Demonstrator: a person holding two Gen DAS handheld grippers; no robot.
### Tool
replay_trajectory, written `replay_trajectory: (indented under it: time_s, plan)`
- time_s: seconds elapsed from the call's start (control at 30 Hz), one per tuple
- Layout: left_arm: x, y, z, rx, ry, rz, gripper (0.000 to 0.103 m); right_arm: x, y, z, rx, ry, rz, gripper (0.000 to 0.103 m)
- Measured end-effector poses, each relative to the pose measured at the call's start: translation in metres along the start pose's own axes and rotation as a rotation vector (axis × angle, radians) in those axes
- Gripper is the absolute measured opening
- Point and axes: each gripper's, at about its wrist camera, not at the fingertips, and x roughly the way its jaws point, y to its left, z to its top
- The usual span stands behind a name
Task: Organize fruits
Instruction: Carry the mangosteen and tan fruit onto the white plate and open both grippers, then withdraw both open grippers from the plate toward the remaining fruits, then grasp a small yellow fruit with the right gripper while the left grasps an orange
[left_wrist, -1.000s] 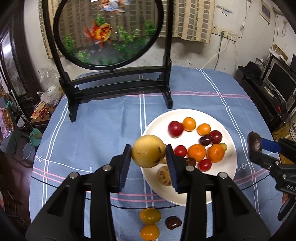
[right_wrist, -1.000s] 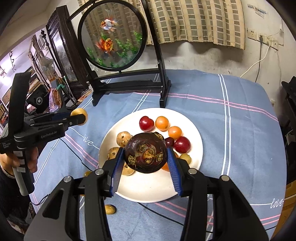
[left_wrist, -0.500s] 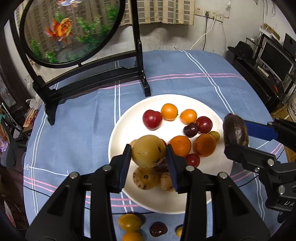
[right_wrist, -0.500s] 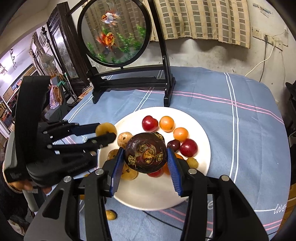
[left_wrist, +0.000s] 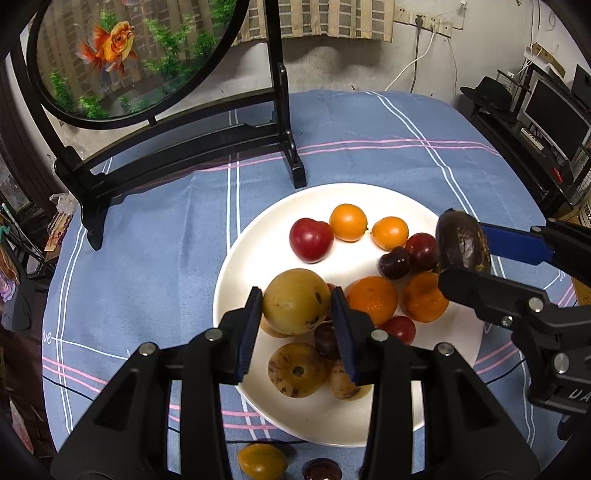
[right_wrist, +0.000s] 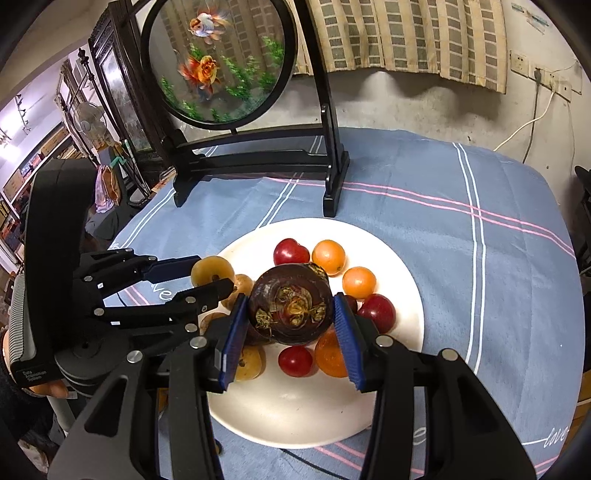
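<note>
1. The left gripper (left_wrist: 297, 314) clamps a round yellow-brown fruit (left_wrist: 296, 301) between its blue pads, above the white round plate (left_wrist: 255, 251) at its 8 o'clock edge.
2. The right gripper (right_wrist: 291, 325) pinches a dark purple round fruit (right_wrist: 290, 308) over the plate's centre.

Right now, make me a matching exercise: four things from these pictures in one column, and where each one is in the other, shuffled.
Things:
1. yellow fruit
2. dark purple fruit
3. red plum
4. small orange fruit

Places:
A. lying on the white plate
B. on the blue cloth, off the plate
C. held in the right gripper
D. held in the left gripper

Pairs: 1-D, 2-C, 3-A, 4-B
</note>
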Motion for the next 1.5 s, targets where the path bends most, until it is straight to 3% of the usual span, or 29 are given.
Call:
replay_trajectory:
  time_s: [0.13, 0.17, 0.23, 0.27, 0.3, 0.33, 0.7, 0.8, 0.93, 1.03, 1.2, 1.27, 1.4, 1.5]
  plan:
    - [0.011, -0.002, 0.000, 0.007, 0.025, -0.007, 0.041, 0.014, -0.002, 0.003, -0.002, 0.024, -0.012, 0.047]
    - [0.014, -0.003, -0.001, 0.007, 0.030, -0.010, 0.055, 0.018, -0.003, 0.003, 0.002, 0.035, -0.012, 0.048]
    - [0.016, -0.003, -0.001, -0.003, 0.016, 0.018, 0.071, 0.025, -0.007, 0.007, 0.025, 0.053, -0.013, 0.049]
    - [0.015, -0.003, 0.000, -0.006, 0.007, 0.019, 0.071, 0.025, -0.008, 0.008, 0.033, 0.046, -0.015, 0.050]
    - [0.015, -0.002, 0.000, -0.009, 0.008, 0.012, 0.071, 0.023, -0.010, 0.009, 0.042, 0.036, -0.010, 0.061]
    - [0.015, 0.000, 0.001, -0.016, 0.007, 0.011, 0.071, 0.018, -0.011, 0.011, 0.056, 0.009, -0.007, 0.064]
    - [-0.023, 0.039, -0.004, -0.102, -0.044, 0.031, 0.076, -0.029, -0.004, -0.004, 0.026, -0.045, -0.020, 0.064]
    - [-0.041, 0.051, -0.018, -0.118, -0.061, 0.035, 0.078, -0.037, 0.012, -0.029, -0.002, -0.018, 0.015, 0.064]
    - [-0.057, 0.066, -0.046, -0.130, -0.058, 0.052, 0.080, -0.026, 0.046, -0.083, -0.106, 0.093, 0.059, 0.064]
    - [-0.063, 0.080, -0.076, -0.163, -0.019, 0.050, 0.080, -0.006, 0.068, -0.118, -0.159, 0.188, 0.070, 0.064]
    - [-0.066, 0.096, -0.126, -0.208, 0.048, 0.057, 0.080, 0.021, 0.085, -0.139, -0.171, 0.243, 0.064, 0.063]
    - [-0.066, 0.101, -0.144, -0.228, 0.075, 0.058, 0.080, 0.033, 0.089, -0.141, -0.179, 0.263, 0.052, 0.057]
    - [-0.063, 0.101, -0.167, -0.248, 0.109, 0.041, 0.080, 0.050, 0.098, -0.147, -0.231, 0.323, 0.038, 0.030]
    - [-0.061, 0.090, -0.177, -0.226, 0.127, 0.018, 0.080, 0.046, 0.105, -0.150, -0.246, 0.323, 0.059, 0.028]
